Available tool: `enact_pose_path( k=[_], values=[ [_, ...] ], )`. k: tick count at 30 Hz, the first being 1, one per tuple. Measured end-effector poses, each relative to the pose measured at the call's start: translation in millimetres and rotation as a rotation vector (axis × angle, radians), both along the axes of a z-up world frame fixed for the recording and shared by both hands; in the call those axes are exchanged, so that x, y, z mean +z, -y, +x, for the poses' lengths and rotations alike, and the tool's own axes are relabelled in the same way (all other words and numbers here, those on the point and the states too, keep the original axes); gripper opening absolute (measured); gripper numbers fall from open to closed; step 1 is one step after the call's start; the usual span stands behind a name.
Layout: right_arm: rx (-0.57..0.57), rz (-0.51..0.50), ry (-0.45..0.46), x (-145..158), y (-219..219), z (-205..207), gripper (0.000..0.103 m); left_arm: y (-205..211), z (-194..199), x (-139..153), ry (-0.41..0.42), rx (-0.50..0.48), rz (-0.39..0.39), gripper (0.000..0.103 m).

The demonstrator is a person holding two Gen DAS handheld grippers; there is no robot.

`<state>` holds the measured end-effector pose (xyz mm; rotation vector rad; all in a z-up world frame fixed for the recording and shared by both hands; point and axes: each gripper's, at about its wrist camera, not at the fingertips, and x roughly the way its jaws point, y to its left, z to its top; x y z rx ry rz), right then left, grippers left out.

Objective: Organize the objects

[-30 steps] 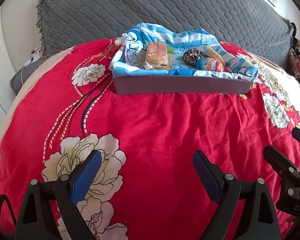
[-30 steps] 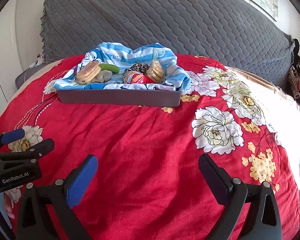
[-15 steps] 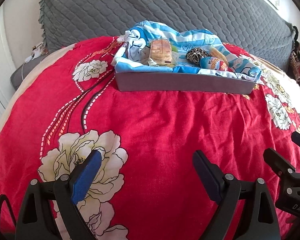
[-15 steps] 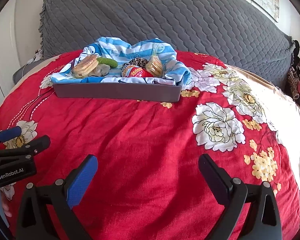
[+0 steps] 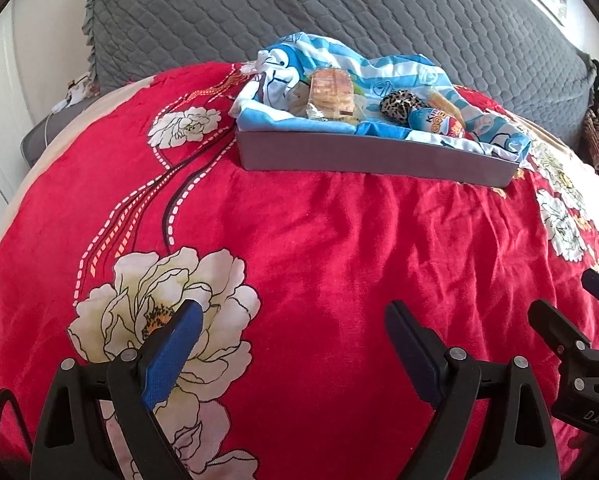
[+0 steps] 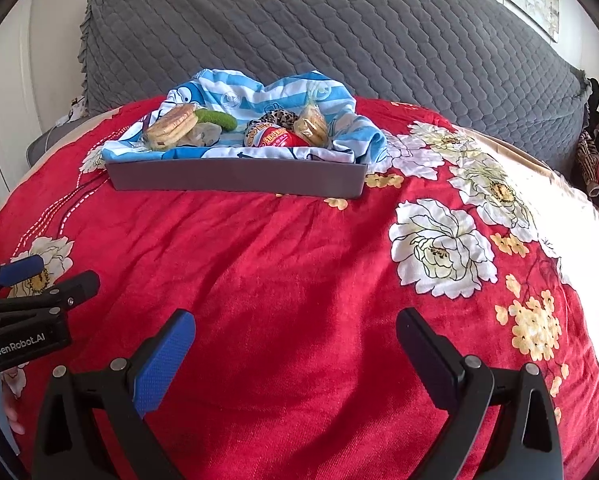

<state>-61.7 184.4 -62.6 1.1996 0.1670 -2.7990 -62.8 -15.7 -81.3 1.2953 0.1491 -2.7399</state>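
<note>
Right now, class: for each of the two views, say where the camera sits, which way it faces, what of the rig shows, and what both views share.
Left wrist: sits on the left tongs, open, facing forward over the red blanket to the tray; the right tongs' tips show at its right edge.
Right wrist: sits on the right tongs, open, facing the tray from further right; the left tongs show at its left edge.
Shared: tray, striped cloth, snacks, grey cover.

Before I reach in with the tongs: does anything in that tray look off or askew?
Mostly the blue striped cloth: it is bunched up in the grey tray and spills over its right corner onto the red blanket. The snacks lie jumbled on it.
</note>
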Motion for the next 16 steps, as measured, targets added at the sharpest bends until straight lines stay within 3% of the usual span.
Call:
enact_pose_path(
  k=[16],
  values=[
    [-0.006, 0.002, 0.004, -3.4, 0.2, -0.9, 0.101, -4.6, 3.5, 2.6, -0.042, -0.021, -0.028, 0.093]
  ],
)
